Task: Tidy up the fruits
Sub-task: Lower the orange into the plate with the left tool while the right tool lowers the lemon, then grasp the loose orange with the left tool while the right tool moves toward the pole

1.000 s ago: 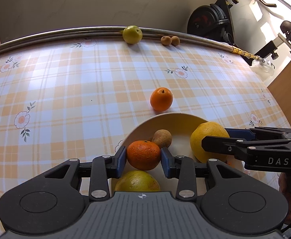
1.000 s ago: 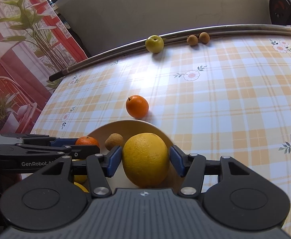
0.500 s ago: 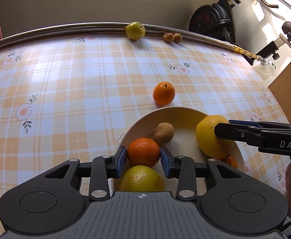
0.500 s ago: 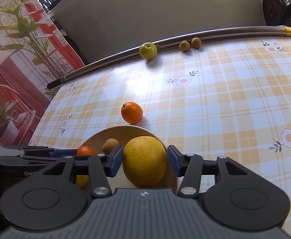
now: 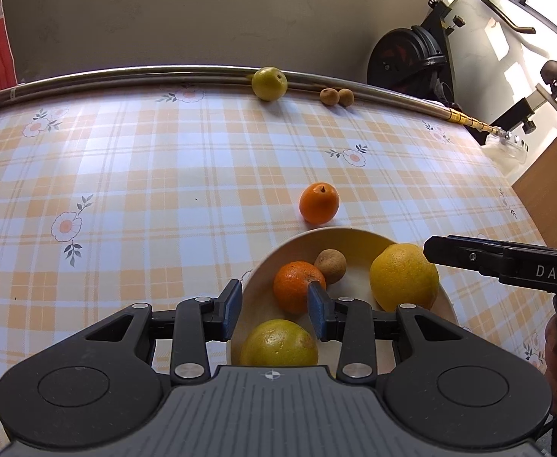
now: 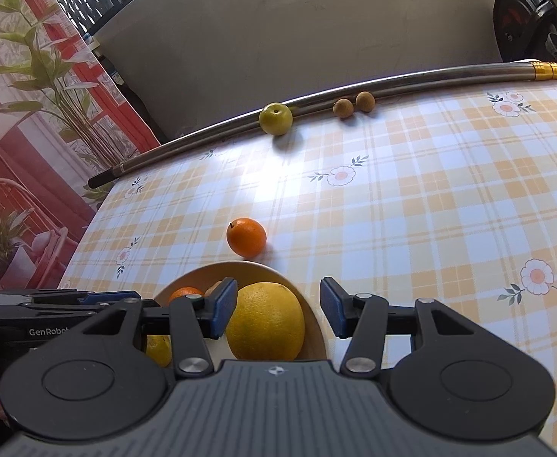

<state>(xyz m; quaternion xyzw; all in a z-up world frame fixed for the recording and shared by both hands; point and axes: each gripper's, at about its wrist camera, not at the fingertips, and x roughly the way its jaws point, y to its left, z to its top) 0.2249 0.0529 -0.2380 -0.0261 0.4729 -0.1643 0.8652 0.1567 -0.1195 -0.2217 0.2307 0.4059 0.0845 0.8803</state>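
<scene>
Closest in, the left tool is let go and empty. Its two blue pads sit over the near side of the bowl, with nothing pinched between them. The right tool hangs over the big yellow fruit. Its jaws have just been closing a little, but there is a gap by the right pad. So it is not squeezing the fruit, which rests in the bowl.

The bowl is where the fruit goes. It holds four pieces: a yellow-green fruit at the near edge, a little mandarin, a small brown fruit and the big yellow one. They sit close together, so they likely won't roll.

Just past the bowl, an orange sits alone on the counter. It looks like the easiest one to get next.

Far back, a green fruit and two small brown fruits rest against a metal pole. The pole likely keeps them from rolling off the edge. I think about half the job is done.
</scene>
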